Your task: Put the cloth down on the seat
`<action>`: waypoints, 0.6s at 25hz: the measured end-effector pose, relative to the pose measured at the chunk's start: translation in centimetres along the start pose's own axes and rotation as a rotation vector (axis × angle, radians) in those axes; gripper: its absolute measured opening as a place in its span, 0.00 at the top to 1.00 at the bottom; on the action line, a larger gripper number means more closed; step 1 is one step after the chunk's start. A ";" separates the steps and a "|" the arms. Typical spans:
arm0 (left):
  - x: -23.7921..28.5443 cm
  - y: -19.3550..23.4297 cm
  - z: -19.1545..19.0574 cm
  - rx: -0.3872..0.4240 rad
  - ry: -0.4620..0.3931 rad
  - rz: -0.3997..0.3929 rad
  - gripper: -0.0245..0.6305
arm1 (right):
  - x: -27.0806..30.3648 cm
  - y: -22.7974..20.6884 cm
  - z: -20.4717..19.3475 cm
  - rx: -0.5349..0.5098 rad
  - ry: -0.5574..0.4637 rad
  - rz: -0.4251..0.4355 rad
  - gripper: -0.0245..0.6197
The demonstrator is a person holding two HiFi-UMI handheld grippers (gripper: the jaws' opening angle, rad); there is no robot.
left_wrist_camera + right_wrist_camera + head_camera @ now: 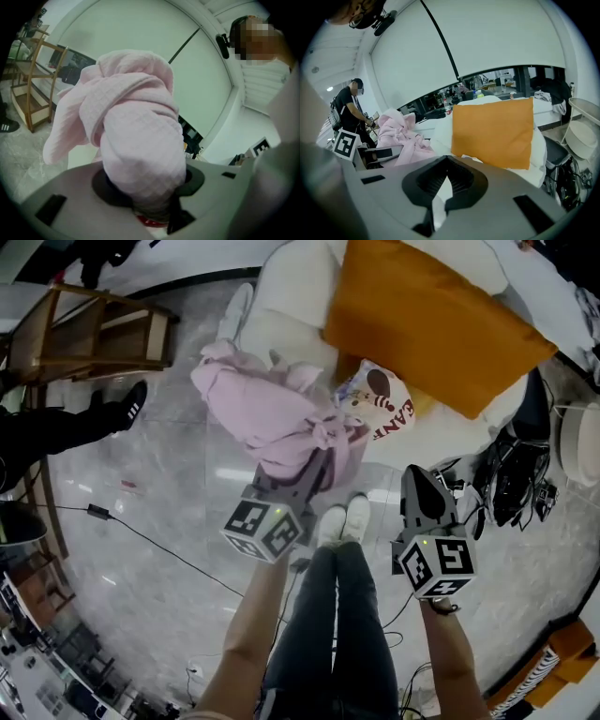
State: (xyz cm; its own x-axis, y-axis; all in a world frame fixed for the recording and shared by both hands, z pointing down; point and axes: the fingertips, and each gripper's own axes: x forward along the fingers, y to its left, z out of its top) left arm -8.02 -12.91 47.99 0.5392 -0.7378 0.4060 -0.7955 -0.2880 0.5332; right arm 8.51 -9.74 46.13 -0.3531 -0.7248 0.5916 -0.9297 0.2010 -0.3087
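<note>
**A:** What is nearest in the head view?

**B:** The person's legs [333, 634] in dark jeans, rising from 6 o'clock to white shoes [342, 521] on the pale floor [159, 493].

**A:** And the tongs?

**B:** The left tongs [319, 470], at 11 o'clock of the shoes, are clenched on the pink cloth [267, 413]. The left gripper view shows the fabric bunched between the jaws and bulging above them. The right tongs [415, 474], at 3 o'clock of the left ones, are closed tip to tip on nothing.

**A:** Where is the cloth?

**B:** Near the picture's centre, at the front edge of the white seat [281, 324], which lies toward 12 o'clock. Whether it touches the seat cannot be told. An orange cushion [431, 315] rests on the seat at 1 o'clock, and a wooden shelf [84, 329] stands at 10 o'clock.
</note>
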 end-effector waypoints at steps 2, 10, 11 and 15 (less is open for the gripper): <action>1.5 0.9 -0.6 -0.024 -0.007 0.009 0.66 | 1.0 -0.7 -0.3 0.002 0.004 0.000 0.95; 4.9 3.5 -2.2 -0.050 -0.016 0.048 0.66 | 3.8 -2.1 -1.1 0.000 0.011 0.010 0.95; 5.4 3.8 -2.5 -0.054 -0.015 0.054 0.66 | 4.3 -2.2 -1.2 0.001 0.014 0.012 0.95; 7.3 4.8 -3.7 -0.067 0.002 0.067 0.66 | 6.1 -2.6 -2.0 0.002 0.031 0.014 0.95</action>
State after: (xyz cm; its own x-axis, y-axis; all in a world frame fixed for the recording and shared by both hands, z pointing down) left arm -6.85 -17.40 56.22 0.4857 -0.7532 0.4437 -0.8097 -0.1964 0.5530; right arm 8.58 -13.40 52.03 -0.3691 -0.7013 0.6099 -0.9245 0.2099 -0.3182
